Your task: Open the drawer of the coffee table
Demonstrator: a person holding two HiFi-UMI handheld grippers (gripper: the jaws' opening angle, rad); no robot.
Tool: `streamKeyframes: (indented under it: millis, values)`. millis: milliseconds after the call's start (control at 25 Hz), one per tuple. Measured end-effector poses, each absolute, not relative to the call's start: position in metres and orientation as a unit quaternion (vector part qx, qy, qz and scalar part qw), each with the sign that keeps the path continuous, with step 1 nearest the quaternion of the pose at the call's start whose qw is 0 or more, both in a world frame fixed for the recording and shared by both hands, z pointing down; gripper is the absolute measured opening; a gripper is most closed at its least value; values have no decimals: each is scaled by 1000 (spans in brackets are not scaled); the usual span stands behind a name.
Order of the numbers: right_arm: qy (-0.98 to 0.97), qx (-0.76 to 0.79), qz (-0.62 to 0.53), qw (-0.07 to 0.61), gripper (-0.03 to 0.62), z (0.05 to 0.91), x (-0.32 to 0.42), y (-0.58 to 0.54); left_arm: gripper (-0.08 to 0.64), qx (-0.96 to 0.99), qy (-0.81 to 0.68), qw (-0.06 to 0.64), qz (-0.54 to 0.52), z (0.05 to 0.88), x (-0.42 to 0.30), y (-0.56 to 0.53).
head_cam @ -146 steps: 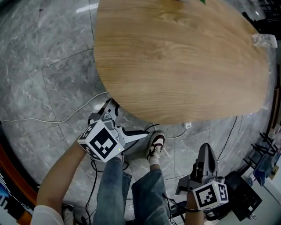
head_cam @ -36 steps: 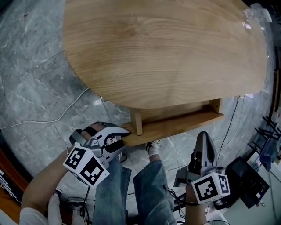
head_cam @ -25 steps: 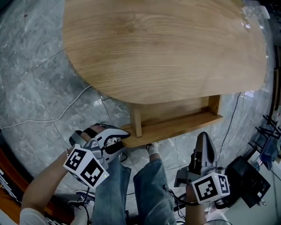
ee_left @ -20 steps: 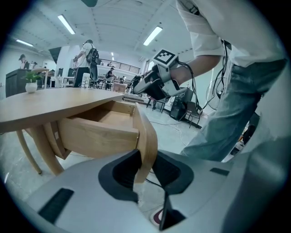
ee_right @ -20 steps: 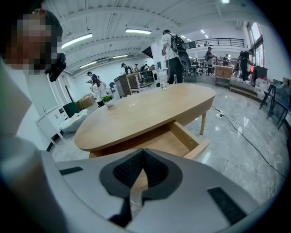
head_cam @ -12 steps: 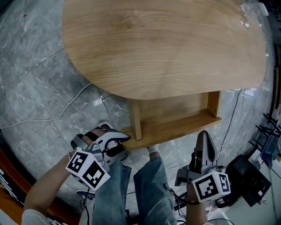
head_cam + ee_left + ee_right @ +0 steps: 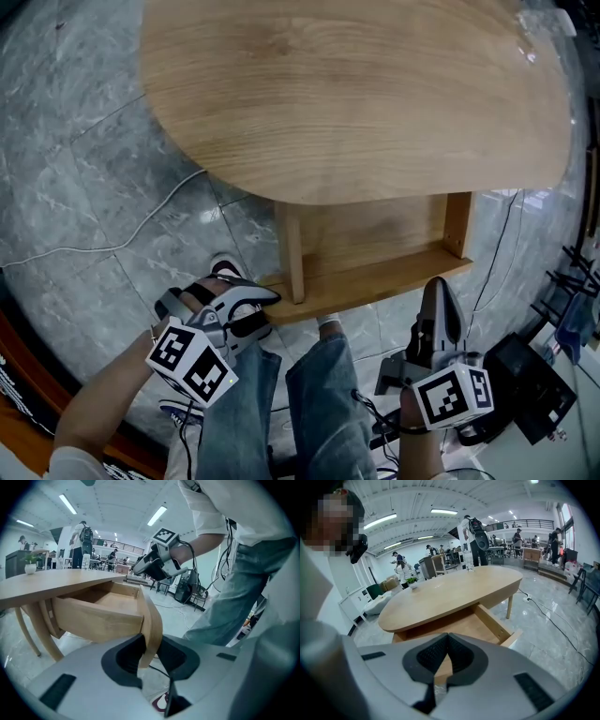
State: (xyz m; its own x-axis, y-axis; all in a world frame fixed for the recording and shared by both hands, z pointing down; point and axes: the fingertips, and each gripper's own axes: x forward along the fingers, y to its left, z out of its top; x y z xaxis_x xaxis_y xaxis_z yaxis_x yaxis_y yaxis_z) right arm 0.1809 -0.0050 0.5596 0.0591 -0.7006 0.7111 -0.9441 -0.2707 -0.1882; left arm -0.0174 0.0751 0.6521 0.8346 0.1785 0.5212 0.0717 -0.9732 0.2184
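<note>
White cable (image 7: 112,247) on grey marble floor (image 7: 66,141); potted plant (image 7: 411,582); person with backpack (image 7: 472,538).

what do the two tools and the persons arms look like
Both the left tool and right tool have grey shells with black ribbed pads and a cube of black-and-white square markers. The person wears a white sleeve and blue jeans.

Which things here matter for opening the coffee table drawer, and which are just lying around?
In the job: coffee table; drawer, pulled partly out; left tool, clamped on its front panel.
Just lying about: white cable on the floor; potted plant on the tabletop; right tool, shut and empty.
</note>
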Motion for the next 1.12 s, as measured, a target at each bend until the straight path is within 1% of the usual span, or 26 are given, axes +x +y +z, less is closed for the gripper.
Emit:
streamKeyframes:
  millis: [280,1120]
  values:
    - [-583,704,371,164,0,562,176,-2,86,949,76,91,291,661,-17,95]
    - [-580,702,382,159,0,567,184,2,103,938,89,84,325,687,-15,99]
